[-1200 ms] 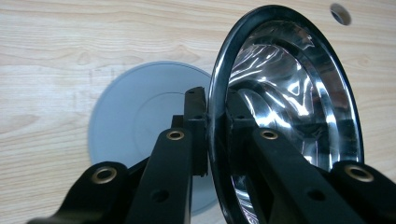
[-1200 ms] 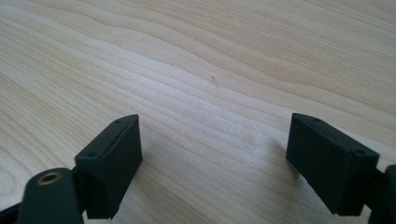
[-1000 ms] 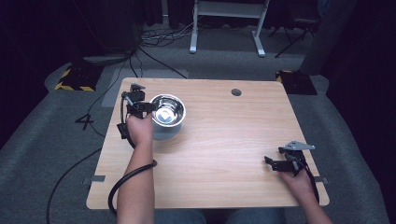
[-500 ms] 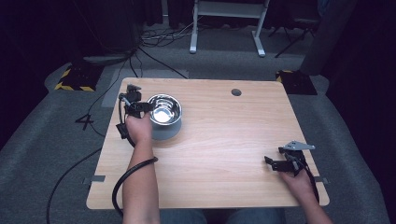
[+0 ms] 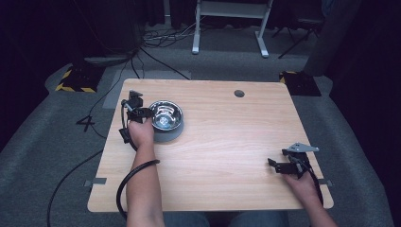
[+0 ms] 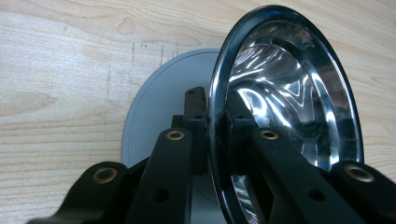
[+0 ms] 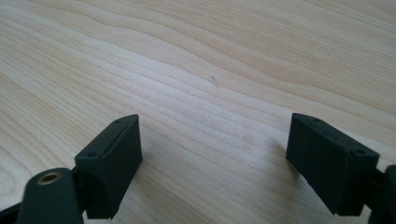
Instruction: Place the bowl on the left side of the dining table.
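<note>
We see a steel bowl [image 5: 165, 115] near the far left part of the bench [image 5: 227, 142], and we take this bowl as our landmark. The left hand-held gripper [image 5: 138, 112] is at the left side of the bowl, touching it. In the left gripper view, its two black jaws are closed tight on the rim of the bowl [image 6: 285, 107]: one jaw is on the outer side of the wall and the other is on the inner side. The bowl is tilted in this view, so we look into its hollow.

Under the bowl, and just beside it, there is a grey round plate [image 6: 159, 116]; we cannot tell if the bowl touches it. In the high view the grey plate [image 5: 163, 137] shows at the near side of the bowl.

The right hand-held gripper [image 5: 283, 165] is well apart from the bowl, at the near right part of the bench. In the right gripper view its jaws stand wide apart with nothing between them, low over the wood [image 7: 196, 70].

The bowl is round, of polished metal, with bright wavy reflections inside and a dark rolled rim. The plate is matt, flat and smooth. The bench is of light wood with fine long grain lines and a small round hole [image 5: 239, 93], far right of the bowl.
</note>
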